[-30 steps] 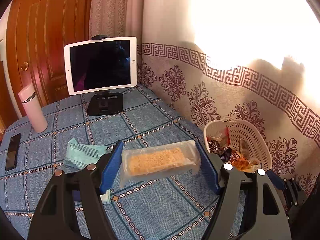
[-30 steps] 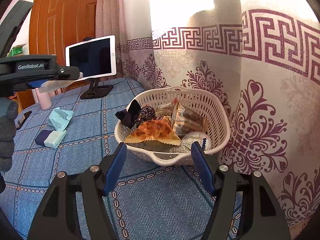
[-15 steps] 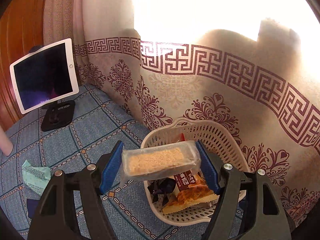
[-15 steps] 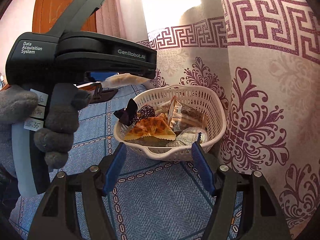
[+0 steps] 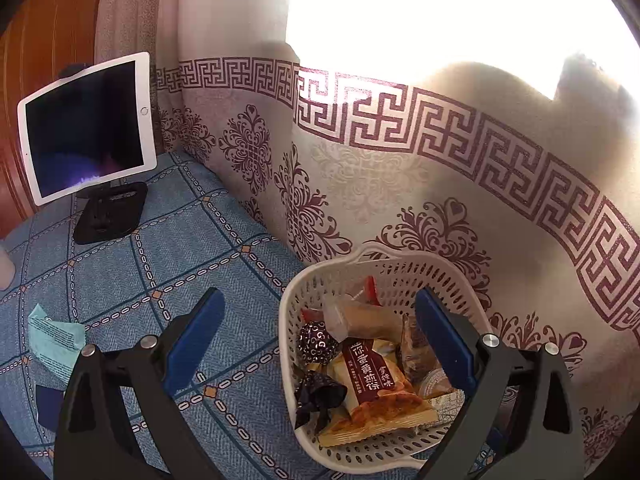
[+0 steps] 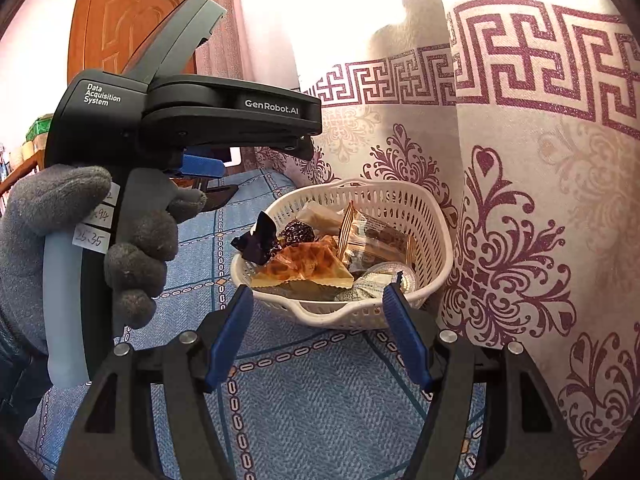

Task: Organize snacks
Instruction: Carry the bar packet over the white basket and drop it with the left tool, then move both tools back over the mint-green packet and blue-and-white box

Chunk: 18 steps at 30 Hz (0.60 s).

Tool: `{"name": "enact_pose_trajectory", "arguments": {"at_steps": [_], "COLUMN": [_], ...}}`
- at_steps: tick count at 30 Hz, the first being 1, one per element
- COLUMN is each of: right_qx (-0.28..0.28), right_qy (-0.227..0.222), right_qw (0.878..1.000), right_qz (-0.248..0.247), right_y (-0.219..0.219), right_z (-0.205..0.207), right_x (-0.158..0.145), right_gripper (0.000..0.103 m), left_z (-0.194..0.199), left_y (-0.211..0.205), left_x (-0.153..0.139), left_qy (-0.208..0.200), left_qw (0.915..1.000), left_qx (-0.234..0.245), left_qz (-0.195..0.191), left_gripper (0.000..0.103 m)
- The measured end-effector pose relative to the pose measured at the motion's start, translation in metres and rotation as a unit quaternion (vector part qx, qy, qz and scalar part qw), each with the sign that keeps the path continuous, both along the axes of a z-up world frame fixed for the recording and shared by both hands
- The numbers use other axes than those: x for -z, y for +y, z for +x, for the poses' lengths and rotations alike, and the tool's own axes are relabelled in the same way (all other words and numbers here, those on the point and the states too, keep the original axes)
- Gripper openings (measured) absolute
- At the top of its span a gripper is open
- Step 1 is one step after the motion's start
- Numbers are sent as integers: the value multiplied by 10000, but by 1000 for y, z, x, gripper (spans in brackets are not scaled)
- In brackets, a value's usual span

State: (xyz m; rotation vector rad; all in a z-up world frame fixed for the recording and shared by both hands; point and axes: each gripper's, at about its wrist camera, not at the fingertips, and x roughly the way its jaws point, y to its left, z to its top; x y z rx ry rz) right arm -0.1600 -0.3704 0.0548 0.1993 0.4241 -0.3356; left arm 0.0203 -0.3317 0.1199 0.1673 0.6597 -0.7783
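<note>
A white perforated basket [image 5: 400, 268] [image 6: 436, 220] stands on the blue patterned cloth by the curtain and holds several wrapped snacks. The clear-wrapped pale cake bar [image 5: 364, 318] [image 6: 316, 213] lies on top of the pile at the back. My left gripper [image 5: 320, 340] is open and empty, just above the basket's near left side; the right wrist view shows its body [image 6: 224, 112] held by a gloved hand. My right gripper [image 6: 320, 328] is open and empty, in front of the basket. A teal packet [image 5: 54, 338] and a dark blue packet [image 5: 48, 404] lie on the cloth to the left.
A tablet [image 5: 86, 128] on a black stand sits at the back left. The patterned curtain [image 5: 400, 168] hangs right behind the basket. A pale bottle [image 5: 6, 268] shows at the left edge. A wooden door [image 6: 132, 28] is beyond.
My left gripper carried the cake bar right over the basket, then opened; the bar now lies in the basket. The right gripper stayed about where it was.
</note>
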Motion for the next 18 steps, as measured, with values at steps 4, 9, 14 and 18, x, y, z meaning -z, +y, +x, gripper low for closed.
{"name": "enact_pose_trajectory", "arguments": {"at_steps": [4,9,14,18], "right_qx": [-71,-159,-284,-366], "right_qy": [-11,-19,-6,0], "right_qw": [10000,9998,9995,9992], "right_qz": [-31,-77,-125,-171], "right_y": [7,17,28,35], "right_z": [3,7,11,15], "right_x": [-4,-7,-10,-12], "right_gripper": [71,71,71,72], "left_z": [3,3,5,6], "left_y": [10,24,38,51], "left_x": [-4,-7,-11,-13], "left_qy": [-171,-394,-518,-565], "left_qw": [9996,9980,9965,9953], "left_qx": [-211,-469,-644,-775], "left_qz": [43,127,158,163], "left_gripper": [97,97,97,97]}}
